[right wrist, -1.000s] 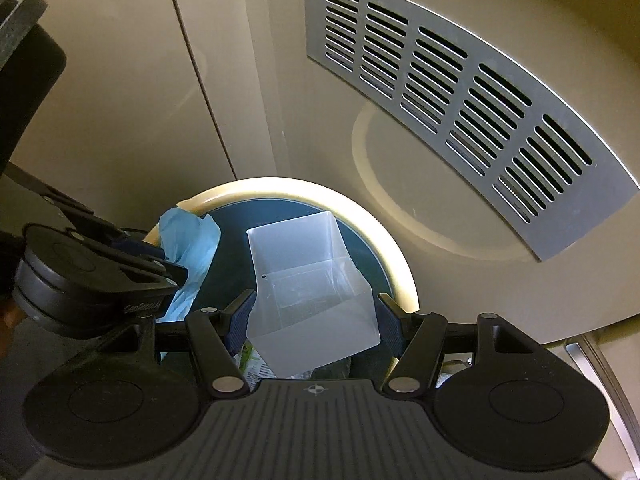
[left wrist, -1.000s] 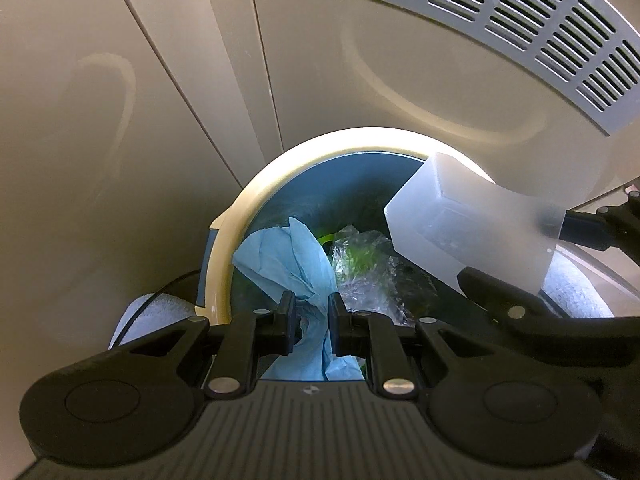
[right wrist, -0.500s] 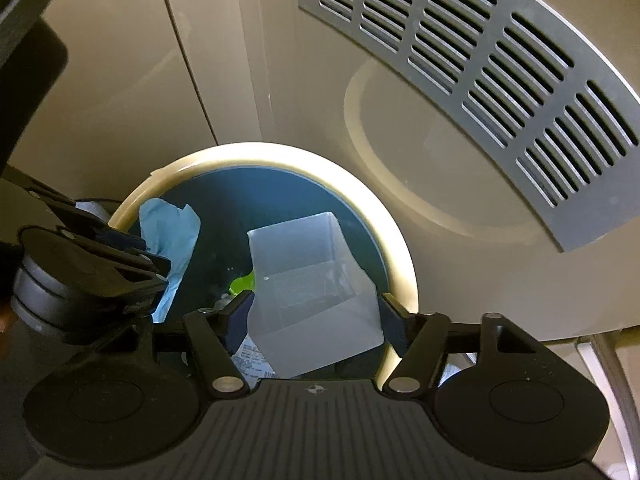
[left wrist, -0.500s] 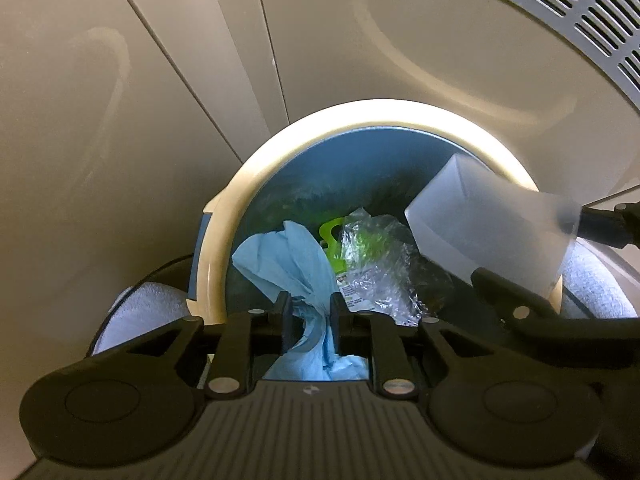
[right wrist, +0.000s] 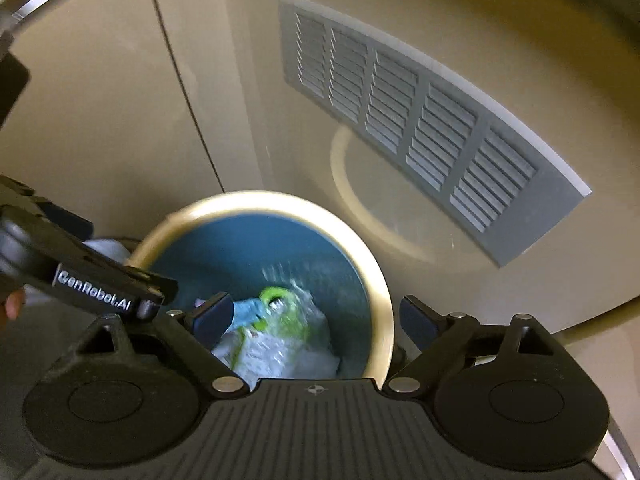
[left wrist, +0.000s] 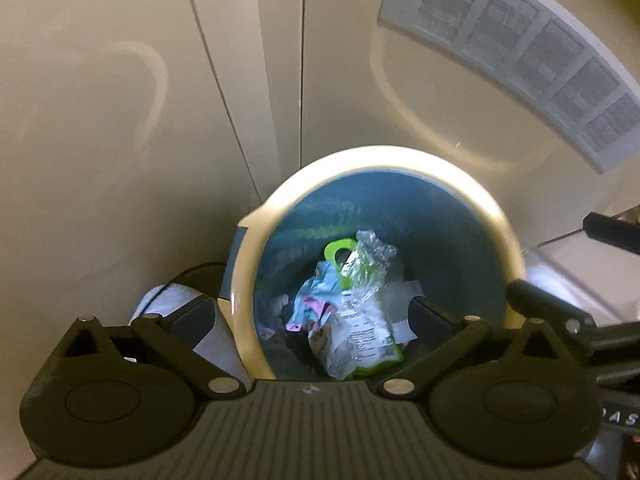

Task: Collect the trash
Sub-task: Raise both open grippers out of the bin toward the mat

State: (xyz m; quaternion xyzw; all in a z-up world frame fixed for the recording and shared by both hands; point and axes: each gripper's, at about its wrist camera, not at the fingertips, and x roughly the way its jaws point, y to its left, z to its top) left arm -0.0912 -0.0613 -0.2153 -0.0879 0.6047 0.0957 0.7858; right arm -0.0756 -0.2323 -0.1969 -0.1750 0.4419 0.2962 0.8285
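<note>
the trash [left wrist: 352,312], a blue tissue, a clear wrapper on a green card and white scraps, lies heaped in the bottom of the round bin [left wrist: 508,240], the card's long side running toward the cabinet. both the left gripper [left wrist: 312,312] and right gripper [right wrist: 316,320] hang over the rim, jaws just spread wide with nothing gripped. a grey vent [right wrist: 420,120] sits in the beige cabinet [right wrist: 100,120] behind.

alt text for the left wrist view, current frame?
Looking down past the left gripper, jaws wide open and empty, into a round bin with a cream rim and blue inside. At the bottom lie crumpled clear plastic wrap, a lime green piece and light blue tissue. The other gripper's black finger enters at right, a grey vent above.
</note>
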